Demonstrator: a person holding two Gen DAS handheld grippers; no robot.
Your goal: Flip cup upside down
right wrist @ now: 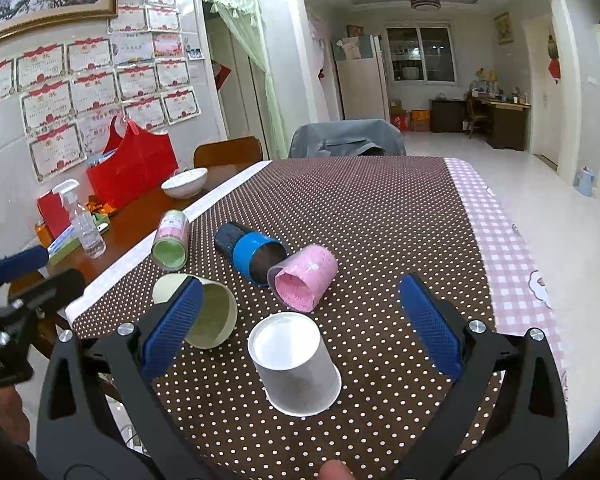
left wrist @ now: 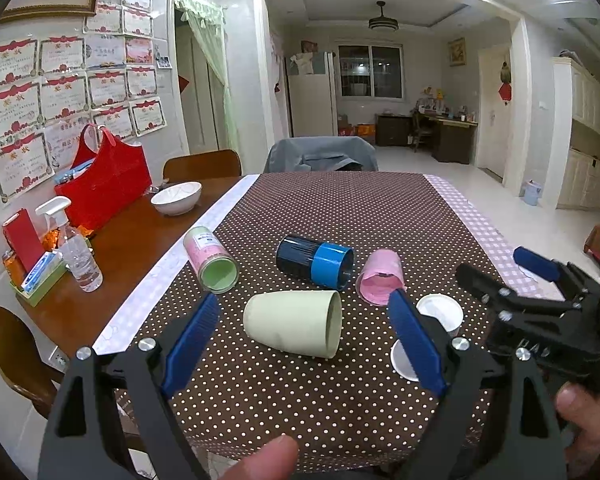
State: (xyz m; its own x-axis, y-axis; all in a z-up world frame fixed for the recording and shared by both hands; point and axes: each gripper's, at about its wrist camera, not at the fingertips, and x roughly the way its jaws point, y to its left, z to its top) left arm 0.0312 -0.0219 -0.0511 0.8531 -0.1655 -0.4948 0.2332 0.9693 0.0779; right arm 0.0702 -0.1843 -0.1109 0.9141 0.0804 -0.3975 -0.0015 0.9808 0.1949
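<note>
A cream cup lies on its side on the dotted cloth, mouth to the right, between the fingers of my open left gripper; it also shows in the right wrist view. A white cup stands upside down in front of my open right gripper, partly hidden in the left wrist view. A pink cup, a dark blue cup and a pink-and-green cup lie on their sides behind. The right gripper shows at the right of the left wrist view.
A white bowl, a red bag, a spray bottle and boxes sit on the bare wood at the left. A chair with grey cloth stands at the table's far end. The table edge runs along the right.
</note>
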